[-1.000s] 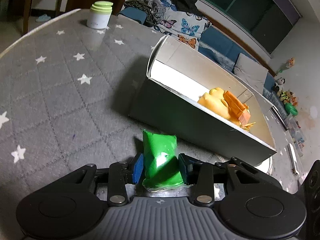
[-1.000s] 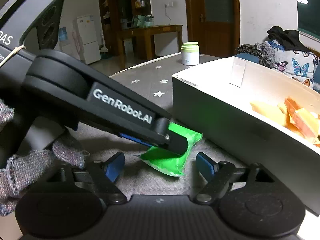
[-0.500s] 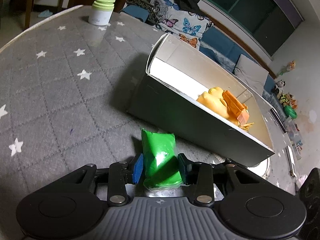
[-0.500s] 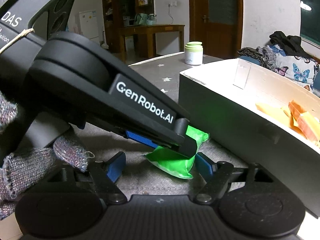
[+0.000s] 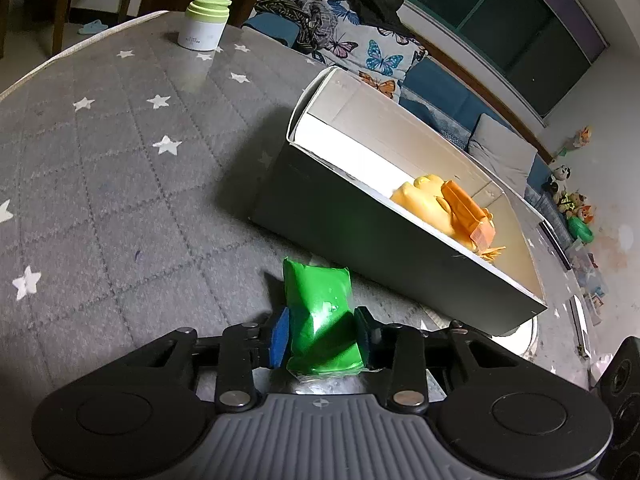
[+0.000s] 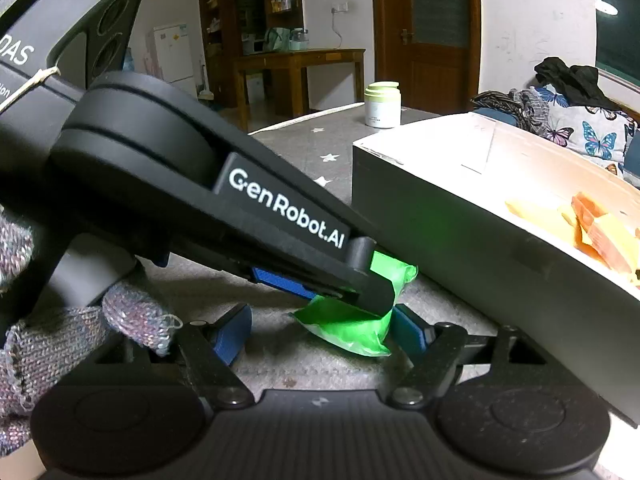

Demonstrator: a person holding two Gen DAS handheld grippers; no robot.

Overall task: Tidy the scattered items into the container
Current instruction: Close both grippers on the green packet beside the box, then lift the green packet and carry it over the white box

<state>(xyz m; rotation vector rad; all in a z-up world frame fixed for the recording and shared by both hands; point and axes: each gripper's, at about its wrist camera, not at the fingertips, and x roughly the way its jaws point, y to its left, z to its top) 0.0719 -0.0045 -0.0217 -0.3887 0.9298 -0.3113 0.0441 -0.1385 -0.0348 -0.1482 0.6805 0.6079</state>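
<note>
With yellow and orange items (image 5: 448,208) already in the box (image 5: 384,248), the left gripper (image 5: 322,334) is closing its jaws around the green packet (image 5: 320,312) on the table (image 5: 100,184), while the right gripper (image 6: 320,332) waits half open.

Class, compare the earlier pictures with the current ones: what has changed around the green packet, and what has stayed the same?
The left gripper is closing: its blue pads have drawn in from either side and now press the green packet, which still lies on the grey star cloth. The right gripper stays open beside the packet. The box with its yellow and orange items and the green-lidded jar have not moved.
</note>
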